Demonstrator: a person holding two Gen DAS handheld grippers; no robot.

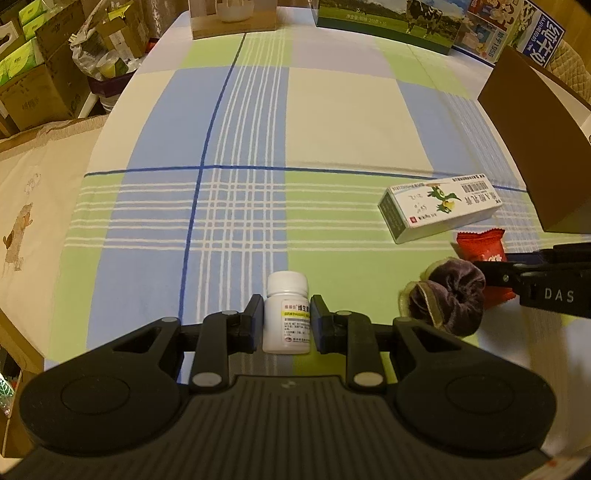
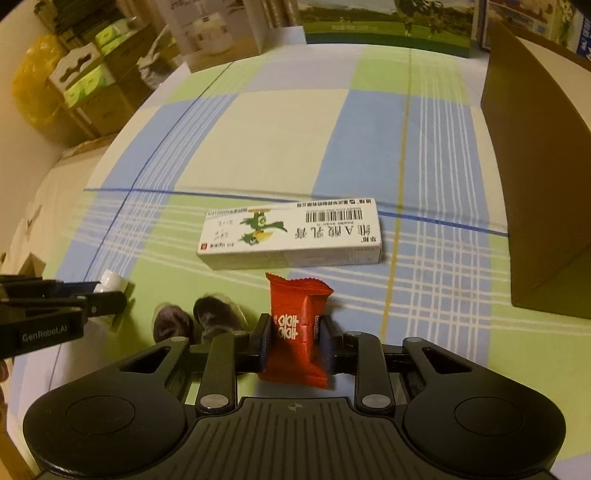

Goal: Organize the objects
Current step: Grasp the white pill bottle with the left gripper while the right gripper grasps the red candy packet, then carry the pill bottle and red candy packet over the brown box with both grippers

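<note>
My left gripper point(image 1: 286, 308) is shut on a small white pill bottle point(image 1: 286, 314) that stands upright on the plaid tablecloth. My right gripper point(image 2: 297, 328) is shut on a red snack packet point(image 2: 299, 332), also seen in the left wrist view point(image 1: 482, 247). A dark purple velvet scrunchie point(image 1: 448, 299) lies between the two grippers, and in the right wrist view point(image 2: 199, 321) it is just left of my fingers. A white and green medicine box point(image 1: 439, 208) lies flat beyond the packet point(image 2: 291, 234).
A brown cardboard box point(image 1: 535, 147) stands at the right side of the table point(image 2: 535, 177). Printed cartons point(image 1: 388, 18) line the far edge. Stacked boxes and bags point(image 1: 44, 62) stand off the table to the left. The tablecloth point(image 1: 258, 129) stretches ahead.
</note>
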